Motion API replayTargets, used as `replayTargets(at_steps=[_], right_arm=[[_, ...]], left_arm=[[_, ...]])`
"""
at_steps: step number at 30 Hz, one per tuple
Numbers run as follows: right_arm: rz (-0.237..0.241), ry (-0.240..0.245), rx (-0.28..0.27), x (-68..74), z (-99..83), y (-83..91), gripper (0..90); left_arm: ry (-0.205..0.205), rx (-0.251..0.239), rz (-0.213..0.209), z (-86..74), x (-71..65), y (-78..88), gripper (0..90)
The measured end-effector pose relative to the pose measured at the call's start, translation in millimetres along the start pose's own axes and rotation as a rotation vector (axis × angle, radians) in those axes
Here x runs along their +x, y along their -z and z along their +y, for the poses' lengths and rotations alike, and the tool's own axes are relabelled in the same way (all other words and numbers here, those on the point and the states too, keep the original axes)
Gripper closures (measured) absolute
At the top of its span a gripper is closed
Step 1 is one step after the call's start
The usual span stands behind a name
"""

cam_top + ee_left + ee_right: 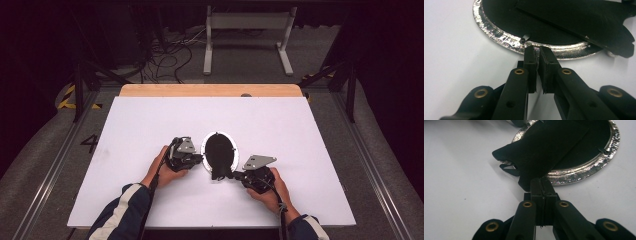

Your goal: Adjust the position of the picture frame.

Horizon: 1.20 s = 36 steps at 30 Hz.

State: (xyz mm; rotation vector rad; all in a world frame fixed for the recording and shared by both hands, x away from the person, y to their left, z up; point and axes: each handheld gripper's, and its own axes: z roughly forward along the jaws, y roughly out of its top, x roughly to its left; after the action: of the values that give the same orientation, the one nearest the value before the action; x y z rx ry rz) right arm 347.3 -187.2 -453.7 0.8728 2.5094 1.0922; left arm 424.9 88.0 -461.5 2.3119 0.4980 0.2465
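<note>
White sheet [150, 130] covers most of the table, with a strip of bare wood [210, 90] at the far edge and grey floor, cables and a pale metal stand [247, 35] beyond it. Near the middle of the sheet lies an oval frame [219, 150], face down (its black backing is up, ringed by a shiny silver rim).

From the backing a black stand flap [541, 147] runs toward the person's side, past the rim, its notched end over the white sheet.

The left gripper [196, 159] lies just beside the frame's left edge, held in the left hand [165, 167]. In the left gripper view its jaws are pressed nearly together at the silver rim [506, 41], next to a small metal tab [525, 37]; whether they pinch the rim or just touch it I cannot tell.

The right gripper [235, 175] comes in from the frame's near right, held in the right hand [272, 192]. In the right gripper view its jaws are squeezed tight together with the lower edge of the flap caught at their tips, just in front of the rim.
</note>
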Motion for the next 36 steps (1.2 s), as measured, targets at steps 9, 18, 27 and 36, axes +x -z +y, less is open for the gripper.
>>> replayTargets(at_steps=[9, 18, 27, 36], right_arm=[[0.0, 0.024, 0.004, 4.3, -0.6, 0.2, 90.0], [0.02, 0.004, -0.003, -3.1, -3.6, 2.7, 87.9], [0.021, 0.026, -0.002, -5.5, 0.0, 12.3, 85.2], [0.049, 0.048, 0.022, -4.8, 4.5, 11.6, 79.1]], left_arm=[[0.017, -0.015, 0.0, 1.1, 1.1, -3.0, 85.7], [0.011, -0.044, 0.035, -1.1, 0.5, 8.4, 82.5], [-0.049, -0.152, 0.092, -15.6, -12.6, 61.4, 72.1], [-0.011, -0.146, 0.169, -63.0, -37.2, 98.7, 45.2]])
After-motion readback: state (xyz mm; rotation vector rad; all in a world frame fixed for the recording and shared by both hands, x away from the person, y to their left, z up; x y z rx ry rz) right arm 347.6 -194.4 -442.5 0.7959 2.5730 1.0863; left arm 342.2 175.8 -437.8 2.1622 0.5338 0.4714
